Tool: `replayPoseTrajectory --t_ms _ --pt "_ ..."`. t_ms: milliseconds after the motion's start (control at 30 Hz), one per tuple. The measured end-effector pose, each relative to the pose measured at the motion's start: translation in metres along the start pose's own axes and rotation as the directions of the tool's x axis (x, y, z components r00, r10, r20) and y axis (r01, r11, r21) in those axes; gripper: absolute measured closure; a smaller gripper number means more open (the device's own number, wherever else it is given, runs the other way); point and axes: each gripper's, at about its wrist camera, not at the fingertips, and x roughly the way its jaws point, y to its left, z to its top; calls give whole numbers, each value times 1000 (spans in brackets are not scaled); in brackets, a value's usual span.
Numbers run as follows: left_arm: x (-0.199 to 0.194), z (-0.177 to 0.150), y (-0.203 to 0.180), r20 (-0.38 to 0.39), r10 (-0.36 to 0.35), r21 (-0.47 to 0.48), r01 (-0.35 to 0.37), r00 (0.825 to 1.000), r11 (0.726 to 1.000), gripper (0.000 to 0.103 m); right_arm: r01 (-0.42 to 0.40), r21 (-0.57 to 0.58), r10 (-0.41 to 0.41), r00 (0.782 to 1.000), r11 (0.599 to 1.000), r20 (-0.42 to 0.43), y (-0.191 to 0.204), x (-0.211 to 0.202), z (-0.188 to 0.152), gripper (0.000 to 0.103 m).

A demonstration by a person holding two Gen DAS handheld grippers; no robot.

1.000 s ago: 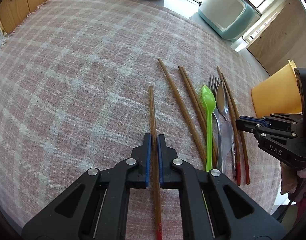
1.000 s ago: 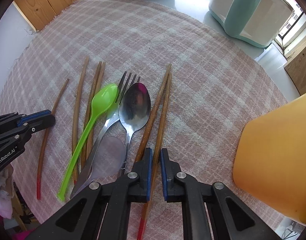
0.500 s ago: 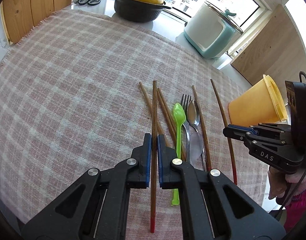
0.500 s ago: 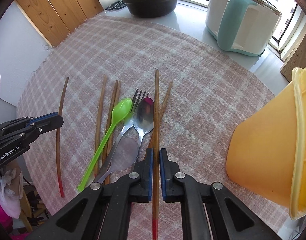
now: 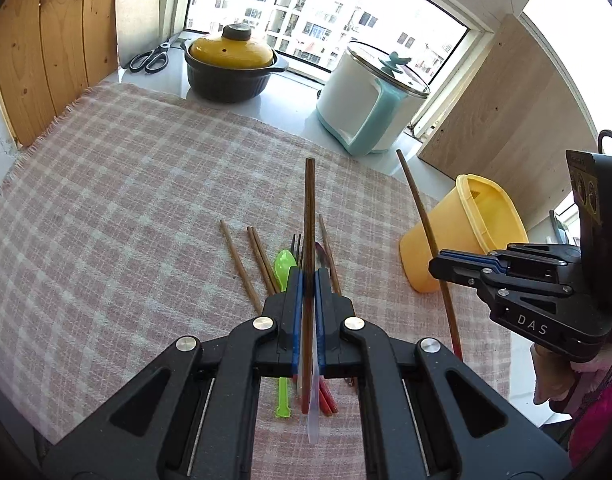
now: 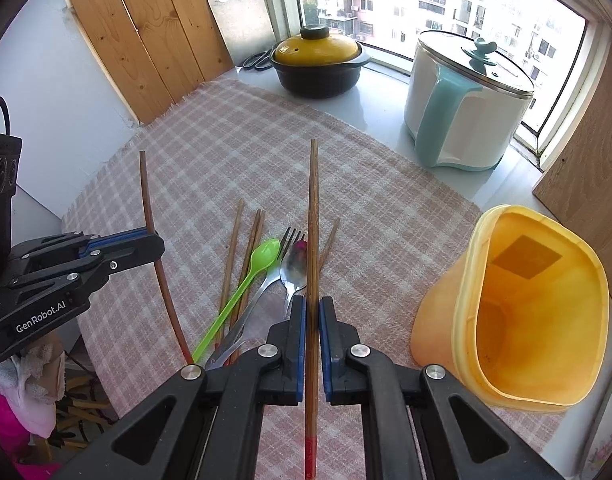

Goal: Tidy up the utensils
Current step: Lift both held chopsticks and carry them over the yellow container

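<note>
Left gripper [image 5: 309, 276]: pressed onto one chopstick [image 5: 309, 248], which is held lifted above the cloth [image 5: 125, 200], thin end pointing away, red end toward the camera.
Left gripper, seen from the right wrist [image 6: 145, 242]: shown at the left edge, side on, with its chopstick [image 6: 151, 232] crossing the closed fingers.
Loose chopsticks: four are counted on the cloth in the right wrist view — one alone [image 6: 231, 252], a pair [image 6: 251, 248] touching each other, and one [image 6: 329, 244] partly hidden behind the held stick.
Spoons: two are counted, one green [image 6: 245, 280] and one metal [image 6: 295, 266]; a pale translucent handle [image 5: 314, 408] is also seen in the left wrist view, but what it belongs to cannot be told.
Forks: one [image 6: 279, 258] is counted, lying between the two spoons, touching both.
Right gripper [image 6: 313, 312]: clamped on a second chopstick [image 6: 313, 220], lifted over the pile, red end toward the camera.
Right gripper, seen from the left wrist [image 5: 442, 266]: shown at the right edge with its stick [image 5: 420, 208] slanting up in front of the tub.
Tub [image 6: 542, 304]: one yellow tub is seen, lying tipped on the cloth to the right of the utensils, mouth toward the right gripper; its inside is shown only in the right wrist view.
Background: one yellow-lidded pot [image 5: 231, 64], one white and teal cooker [image 5: 370, 108], one pair of scissors [image 5: 149, 58] and one board [image 5: 139, 8] are seen by the window.
</note>
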Motion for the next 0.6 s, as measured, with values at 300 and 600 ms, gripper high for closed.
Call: replayPoseTrajectory --t_ms 300,600 --pt "-18 29 -39 60 -21 29 20 998 999 100 -22 -43 24 998 999 60 -9 -34 20 99" --pt "-25 59 -76 111 -36 58 30 993 998 100 -31 -60 38 993 998 111 -37 -58 43 99"
